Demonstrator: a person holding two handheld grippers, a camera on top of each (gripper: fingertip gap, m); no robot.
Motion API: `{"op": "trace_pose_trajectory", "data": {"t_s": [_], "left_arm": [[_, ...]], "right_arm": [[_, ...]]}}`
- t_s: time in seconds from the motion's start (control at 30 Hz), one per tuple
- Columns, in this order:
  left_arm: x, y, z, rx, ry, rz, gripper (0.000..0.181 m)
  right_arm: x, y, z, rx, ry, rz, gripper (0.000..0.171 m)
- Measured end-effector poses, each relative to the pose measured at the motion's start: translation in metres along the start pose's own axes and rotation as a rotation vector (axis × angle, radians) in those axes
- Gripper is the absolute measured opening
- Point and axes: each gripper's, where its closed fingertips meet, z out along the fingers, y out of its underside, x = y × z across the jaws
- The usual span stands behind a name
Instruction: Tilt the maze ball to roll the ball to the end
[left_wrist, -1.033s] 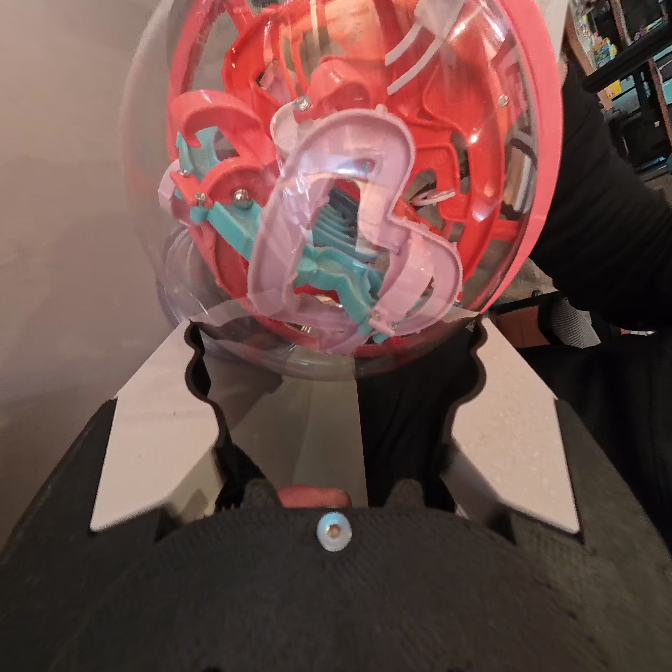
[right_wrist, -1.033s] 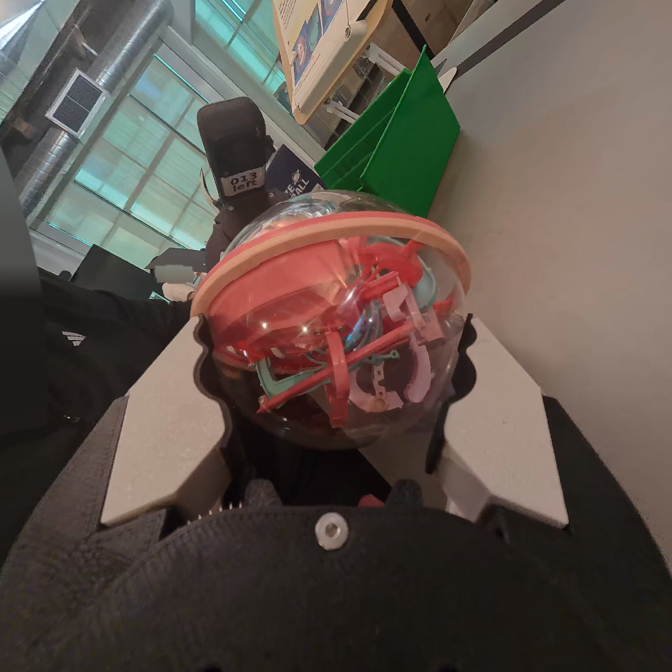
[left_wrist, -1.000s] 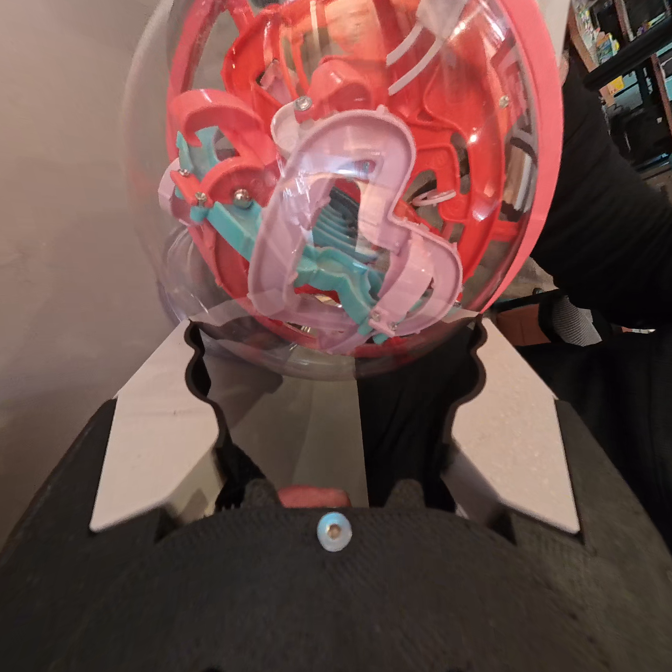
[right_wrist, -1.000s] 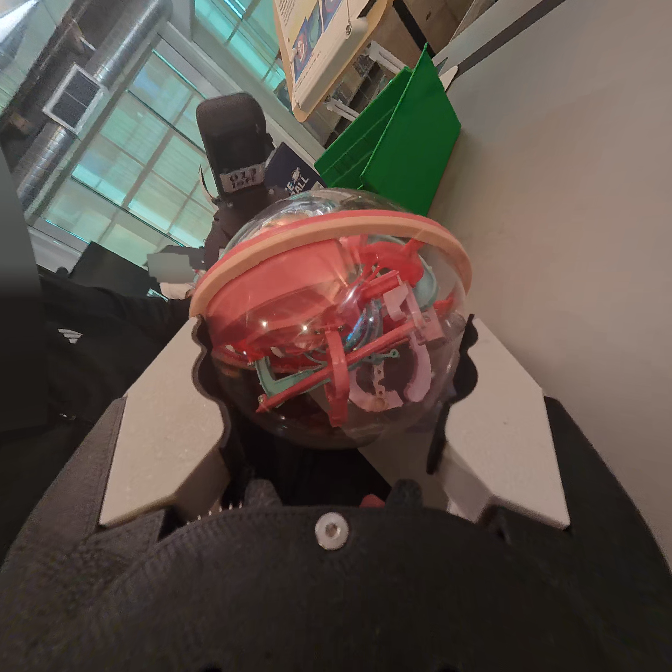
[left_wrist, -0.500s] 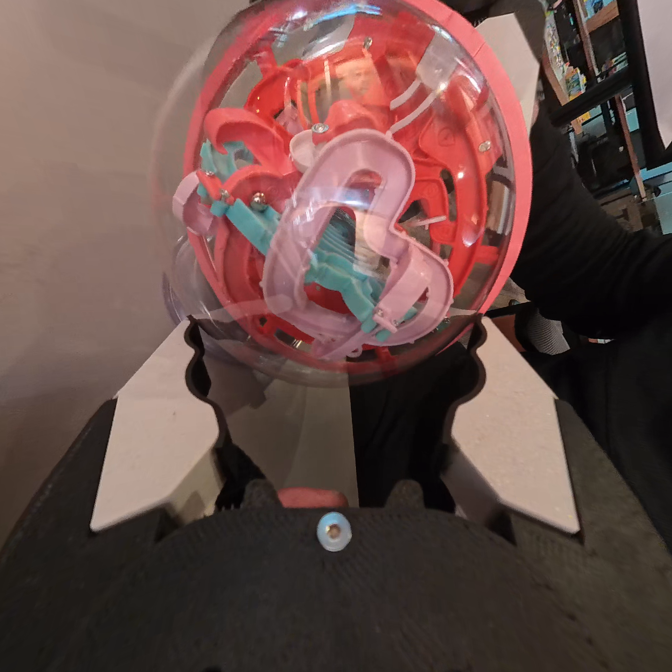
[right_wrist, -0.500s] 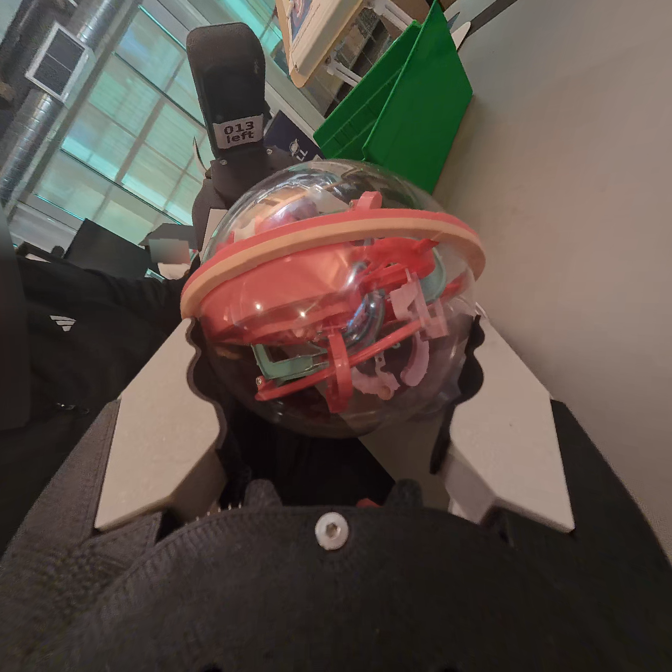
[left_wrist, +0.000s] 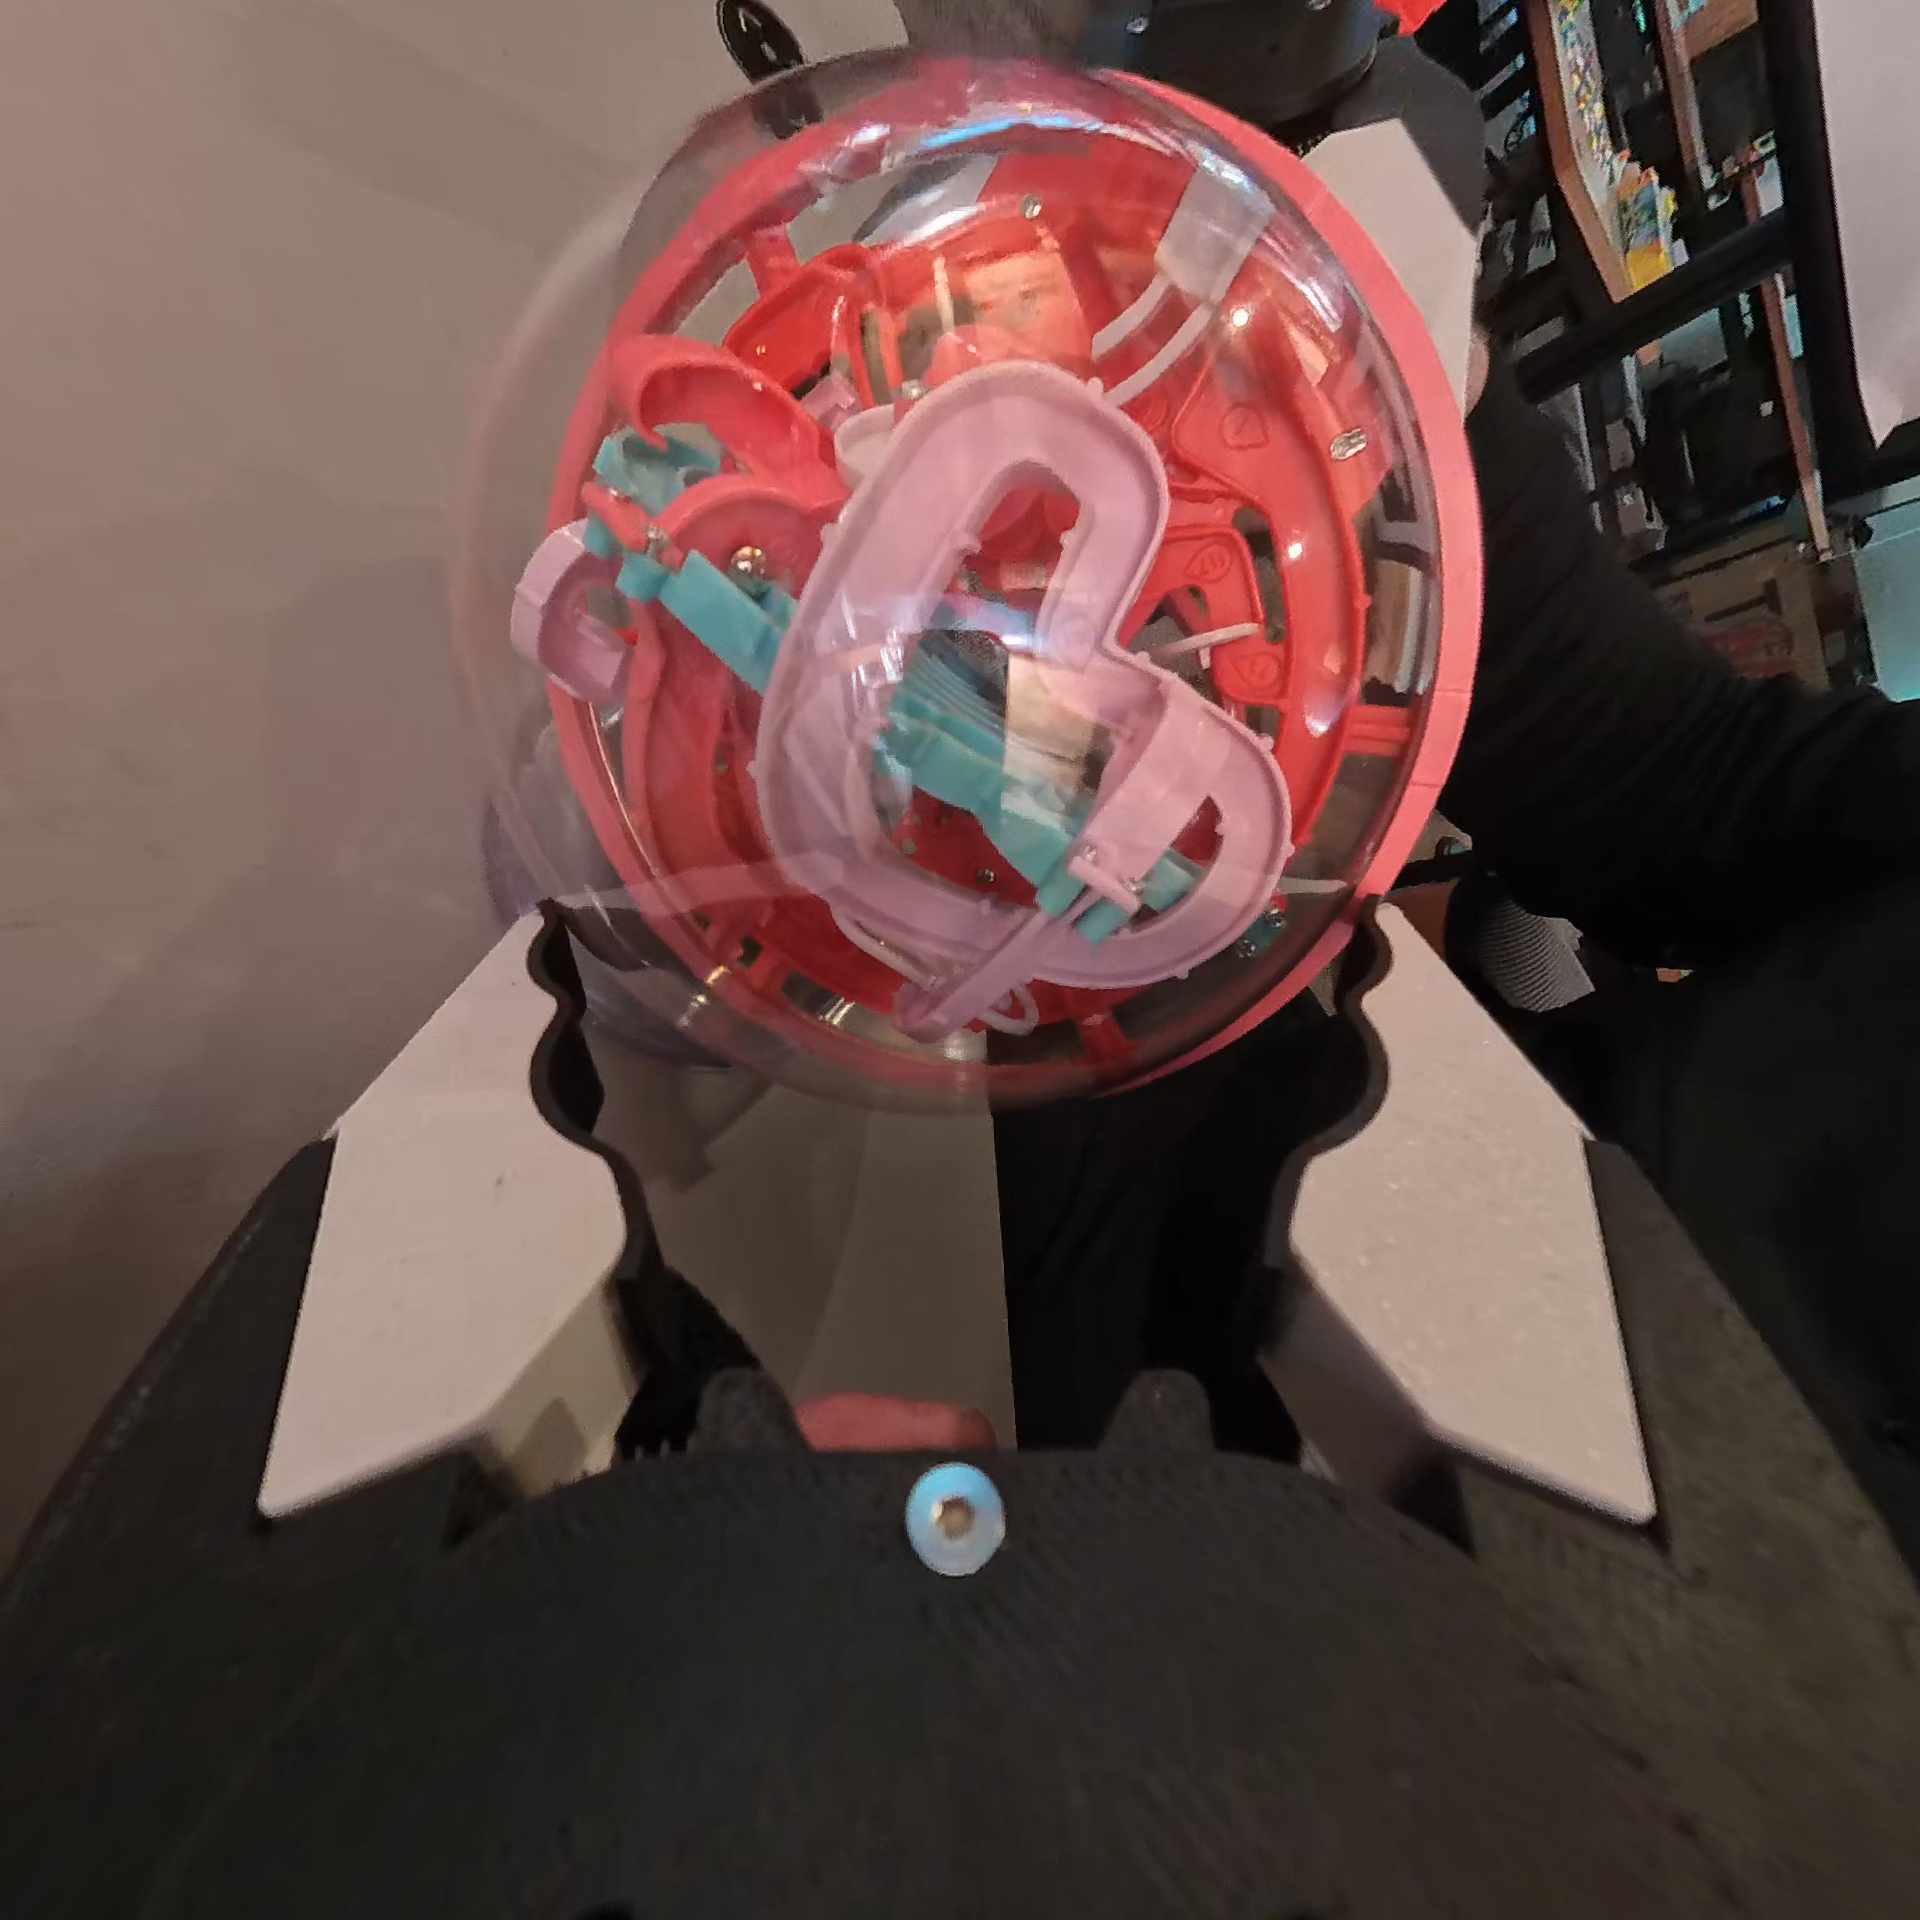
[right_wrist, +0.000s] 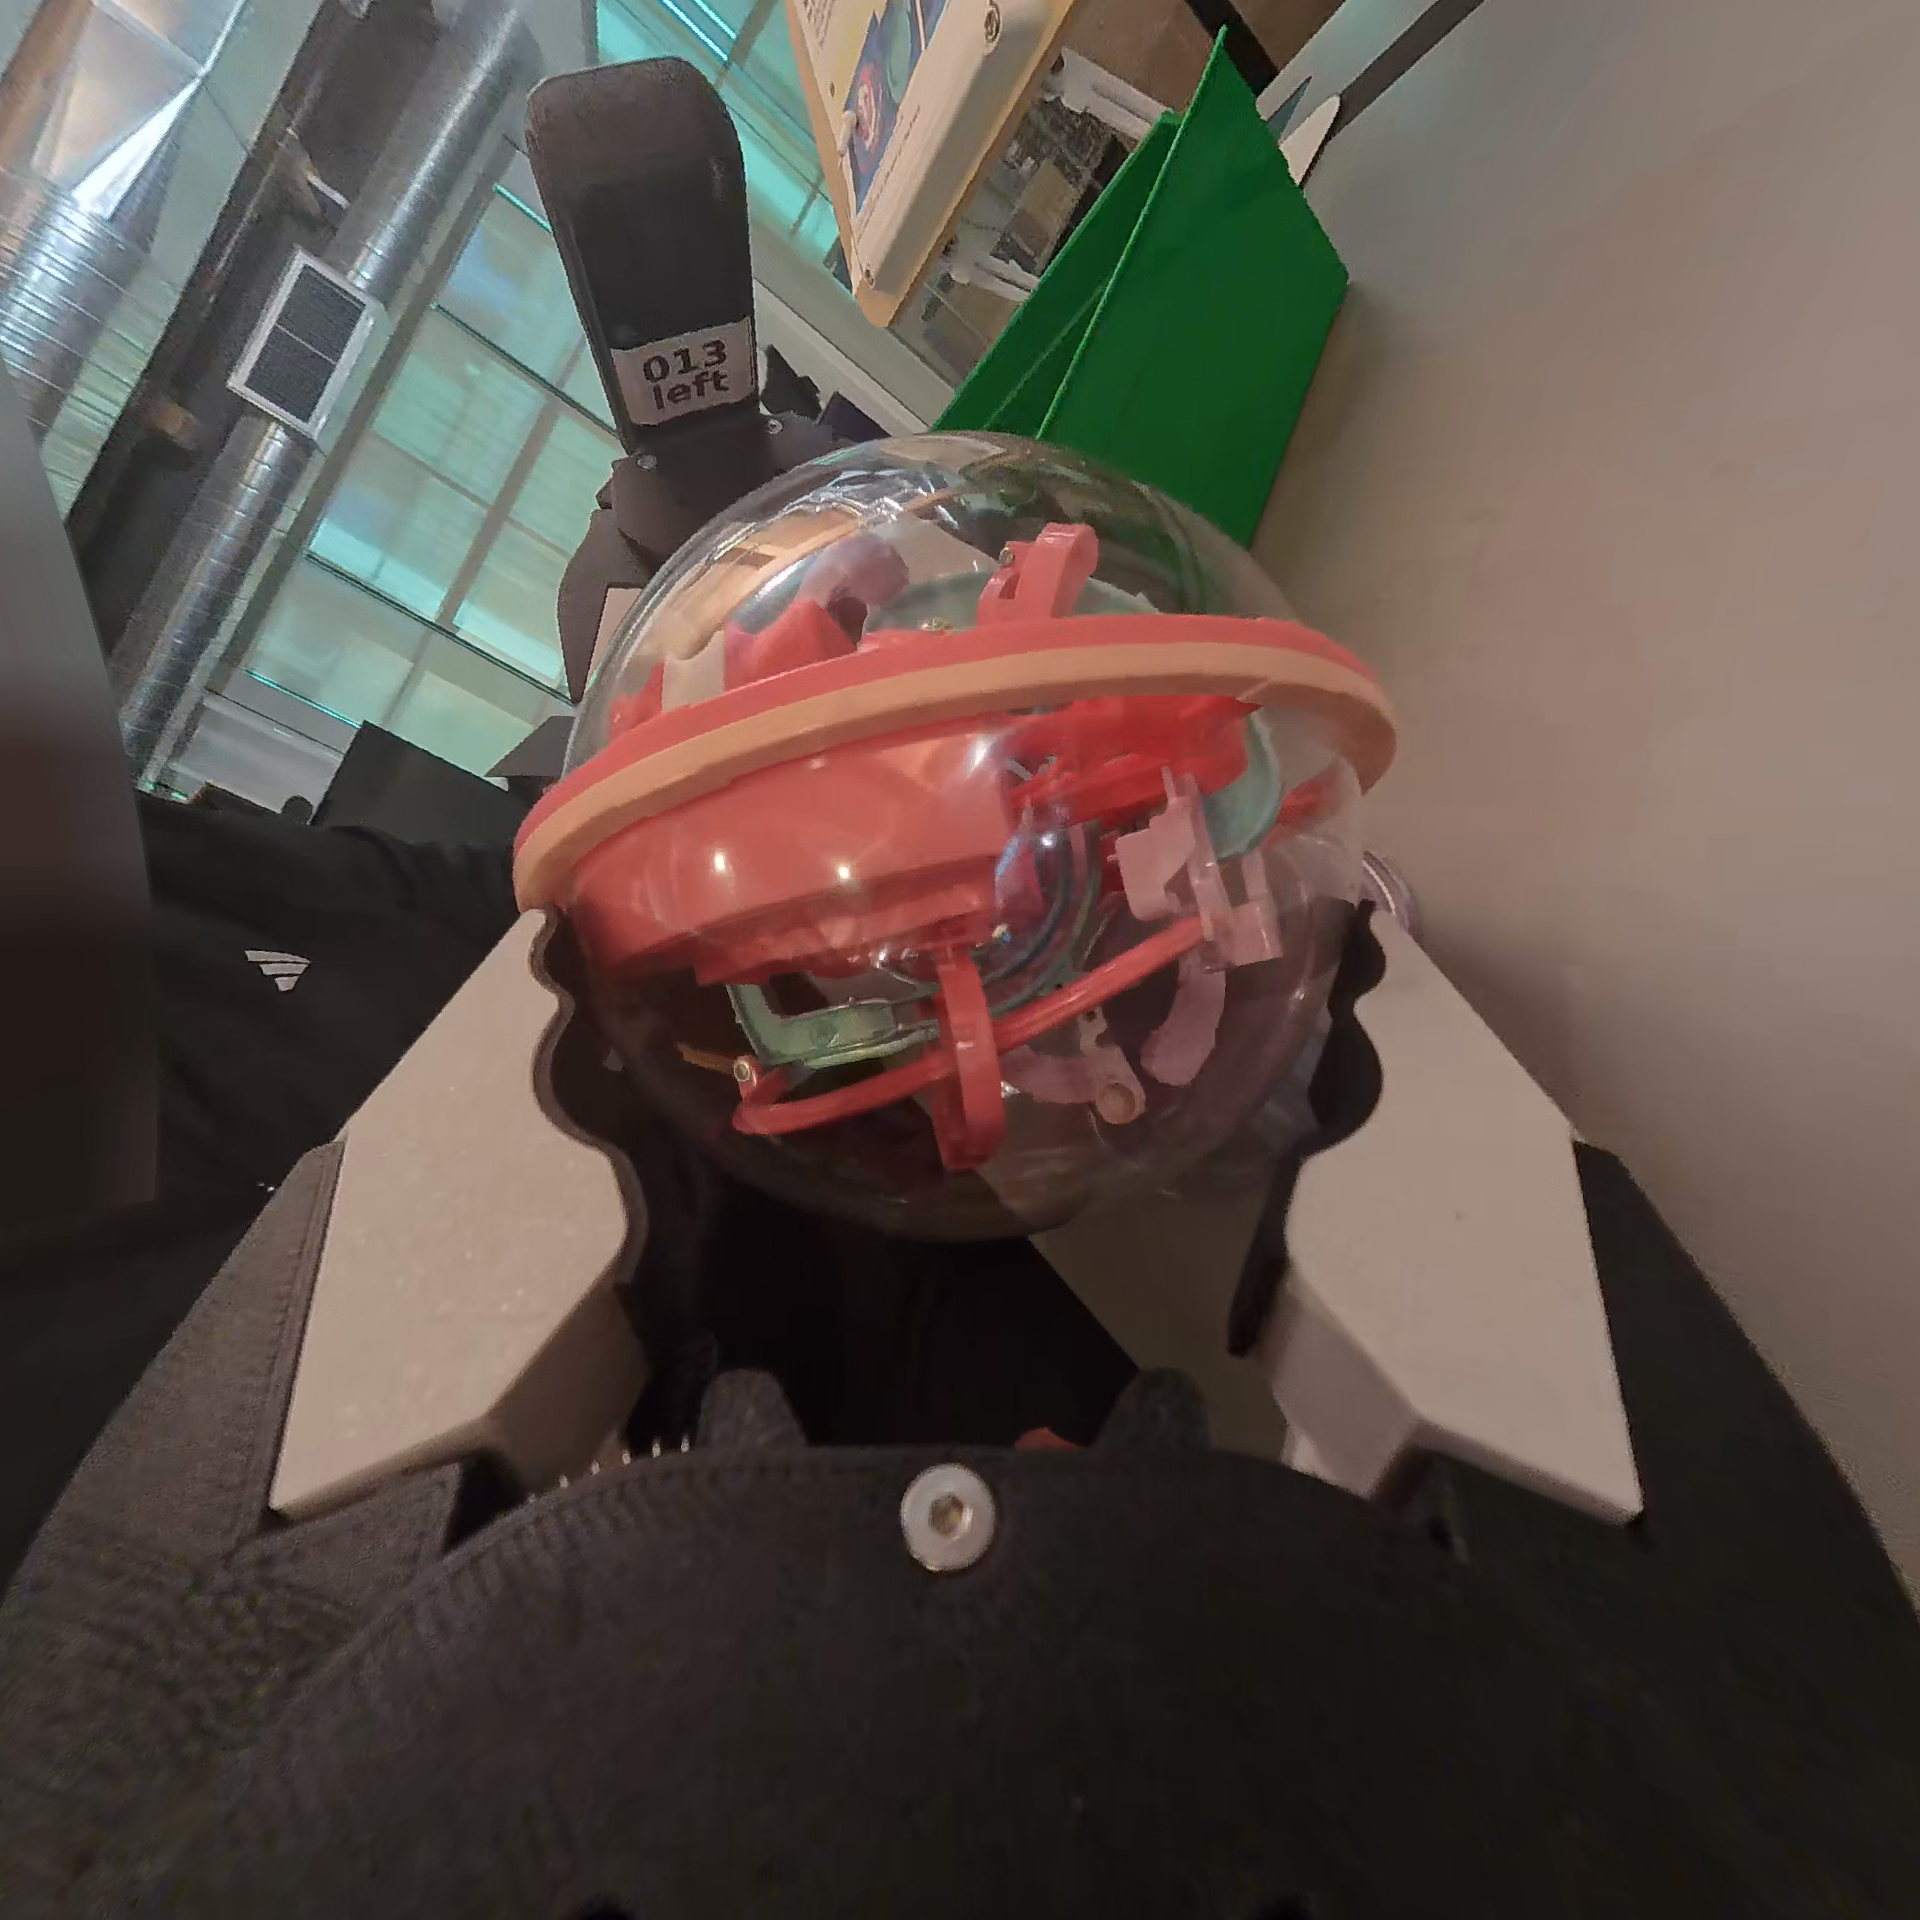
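The worktop (right_wrist: 1662, 623) is a plain pale grey surface. A green folded bag (right_wrist: 1174, 343) stands on it at its far end. Whether the maze ball (right_wrist: 956, 831) touches the worktop cannot be told.

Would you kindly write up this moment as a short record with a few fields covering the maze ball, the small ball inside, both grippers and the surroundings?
object: maze ball, clear sphere with red, pink and teal tracks and a red rim
support: held in the air between both grippers from opposite sides
left gripper: fingers wide apart, pressed on the sphere's sides
right gripper: same hold, from the other side
steel ball: small, on a red track beside the teal piece
end reached: cannot tell
background: green folder, pale table
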Motion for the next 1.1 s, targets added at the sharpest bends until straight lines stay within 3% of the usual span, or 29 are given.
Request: {"op": "trace_pose_trajectory", "data": {"t_s": [1.1], "left_arm": [[-0.007, -0.023, -0.004, -0.096, 0.055, -0.04, 0.142]], "right_arm": [[0.006, 0.003, 0.0, 0.106, -0.102, 0.155, 0.14]]}}
